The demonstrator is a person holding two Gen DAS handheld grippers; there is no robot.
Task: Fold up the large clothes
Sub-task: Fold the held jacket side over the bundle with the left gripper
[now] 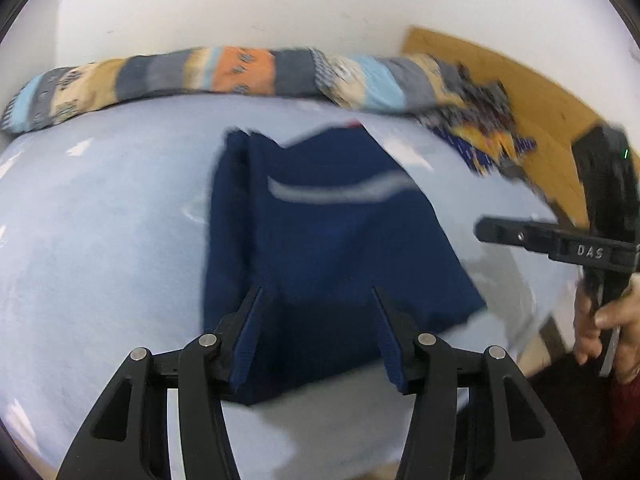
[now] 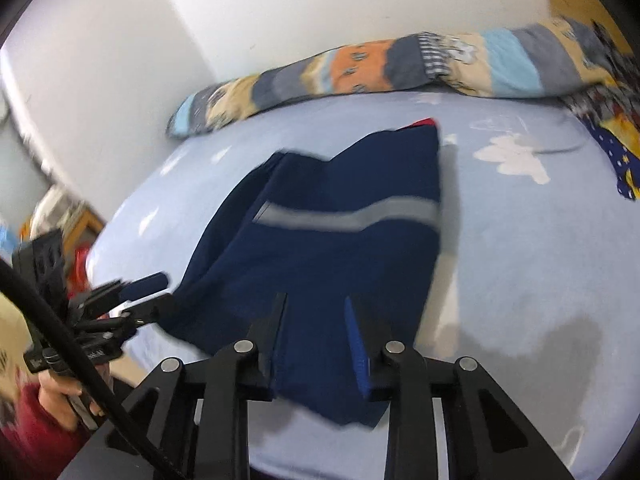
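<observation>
Navy garment [image 1: 320, 240] with a grey stripe lies folded into a rough rectangle on the pale blue bedsheet [image 1: 100, 220], near the middle of the bed. A striped rolled blanket [image 1: 240, 70] runs along the wall beyond it.

Left gripper [image 1: 318, 320]: jaws apart, hovering over the near edge of the cloth; nothing pinched. Right gripper [image 2: 316, 328]: jaws narrower but also parted, no cloth between the pads.

Judgement: a fold looks just laid and released. Whether another fold is needed cannot be told; if so, the next move calls for both grippers to pinch the near corners together and carry them evenly across.
</observation>
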